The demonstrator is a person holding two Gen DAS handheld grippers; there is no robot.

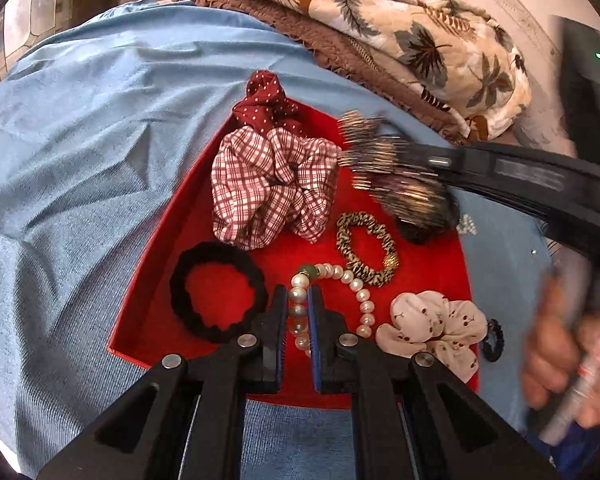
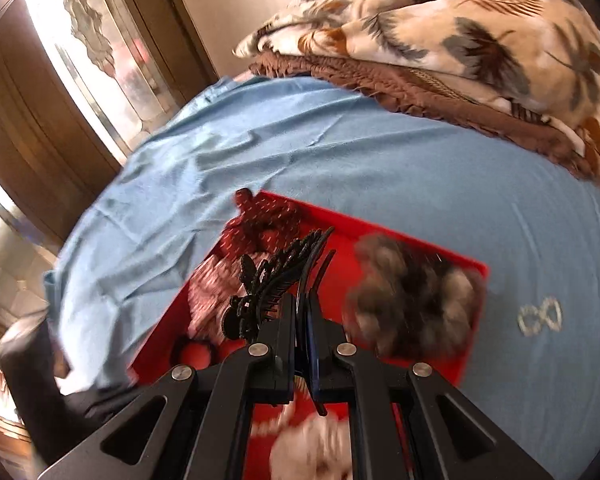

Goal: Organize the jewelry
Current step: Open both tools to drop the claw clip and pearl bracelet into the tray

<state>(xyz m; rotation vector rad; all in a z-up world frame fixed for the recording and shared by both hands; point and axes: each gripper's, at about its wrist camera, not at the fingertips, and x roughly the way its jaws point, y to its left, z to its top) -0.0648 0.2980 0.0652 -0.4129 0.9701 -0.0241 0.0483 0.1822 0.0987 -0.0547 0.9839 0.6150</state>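
A red tray (image 1: 432, 276) on the blue bedsheet holds several hair ties: a checked scrunchie (image 1: 268, 184), a dotted maroon one (image 1: 268, 100), a black one (image 1: 216, 300), a leopard one (image 1: 364, 252), a dark furry one (image 1: 412, 200) and a cream one (image 1: 432, 328). My left gripper (image 1: 299, 292) has its fingers around a pearl bracelet (image 1: 332, 304) that lies in the tray. My right gripper (image 2: 300, 300) is shut on a black hair claw clip (image 2: 268, 284) above the tray (image 2: 380, 224). The right gripper's body (image 1: 520, 176) crosses the left wrist view.
A folded leaf-print blanket (image 1: 380, 20) on a brown one lies at the back of the bed. A silver infinity-shaped piece (image 2: 540, 320) and a small black hair tie (image 1: 494, 340) lie on the sheet right of the tray. A window and wooden frame stand at left.
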